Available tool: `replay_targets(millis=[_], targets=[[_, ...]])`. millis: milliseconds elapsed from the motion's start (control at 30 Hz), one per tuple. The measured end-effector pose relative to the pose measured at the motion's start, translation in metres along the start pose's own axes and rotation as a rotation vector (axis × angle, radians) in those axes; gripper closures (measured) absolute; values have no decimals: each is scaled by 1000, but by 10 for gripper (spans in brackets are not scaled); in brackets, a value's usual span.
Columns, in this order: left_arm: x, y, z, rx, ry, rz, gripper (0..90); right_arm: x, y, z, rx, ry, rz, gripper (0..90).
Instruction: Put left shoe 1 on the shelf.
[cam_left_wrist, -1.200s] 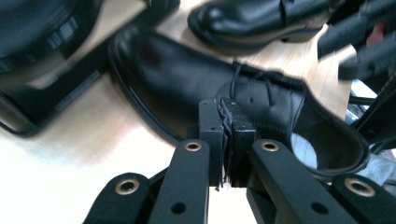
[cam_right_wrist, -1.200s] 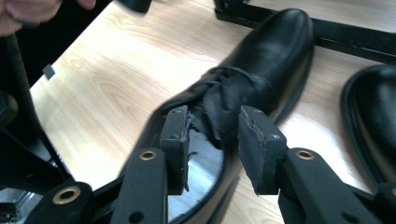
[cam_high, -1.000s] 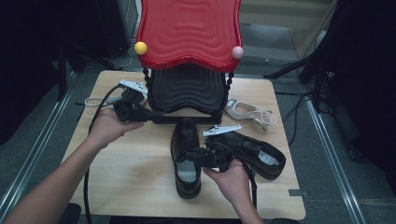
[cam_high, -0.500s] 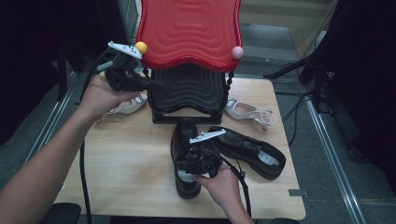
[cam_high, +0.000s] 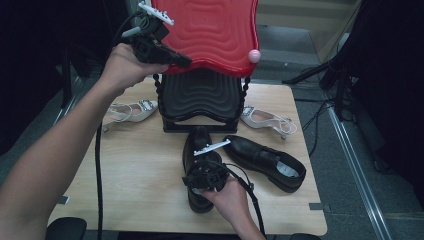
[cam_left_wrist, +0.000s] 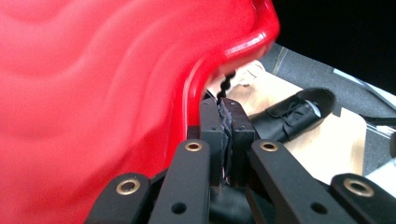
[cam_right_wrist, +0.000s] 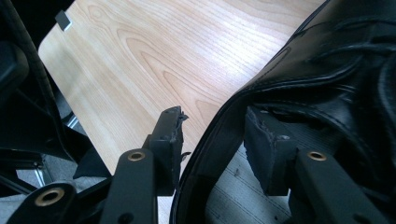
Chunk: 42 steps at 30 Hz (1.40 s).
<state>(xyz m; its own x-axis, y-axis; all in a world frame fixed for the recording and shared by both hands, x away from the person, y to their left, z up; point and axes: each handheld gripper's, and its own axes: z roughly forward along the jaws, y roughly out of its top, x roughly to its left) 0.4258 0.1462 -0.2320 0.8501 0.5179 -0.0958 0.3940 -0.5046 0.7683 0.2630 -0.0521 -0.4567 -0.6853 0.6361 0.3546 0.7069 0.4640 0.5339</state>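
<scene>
- Left tool (cam_high: 185, 62): raised above the counter's far-left part, jaws pressed together at the left rim of the red wavy tray (cam_high: 215, 30); the left gripper view showed the pads meeting beside that rim.
- Right tool (cam_high: 202, 172): jaws apart, straddling the collar wall of a black shoe (cam_high: 197, 150), one pad inside and one outside, per the right gripper view.
- That shoe: long axis near-to-far, mid-counter toward the near edge.
- Second black shoe (cam_high: 267, 160): angled toward the near-right corner.
- Counter (cam_high: 135, 180): light wood.
</scene>
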Motion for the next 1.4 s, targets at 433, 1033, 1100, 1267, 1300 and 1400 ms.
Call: replay_targets(millis=[433,1033,1100,1267,1300,1400], targets=[[5,14,13,-24,33,-19,879,7,5,33,101,-100,13,575],[8,18,18,-42,83,-74,884,-5,4,24,144,-80,82,859],[7,19,18,-41,85,-73,885,-6,4,22,137,-76,92,861],[8,19,18,-38,83,-74,885,-13,4,7,103,-50,100,866],[8,19,18,-39,84,-75,884,-14,4,4,93,-45,105,866],[8,19,18,-30,99,-73,880,-19,6,-7,72,-33,107,867]])
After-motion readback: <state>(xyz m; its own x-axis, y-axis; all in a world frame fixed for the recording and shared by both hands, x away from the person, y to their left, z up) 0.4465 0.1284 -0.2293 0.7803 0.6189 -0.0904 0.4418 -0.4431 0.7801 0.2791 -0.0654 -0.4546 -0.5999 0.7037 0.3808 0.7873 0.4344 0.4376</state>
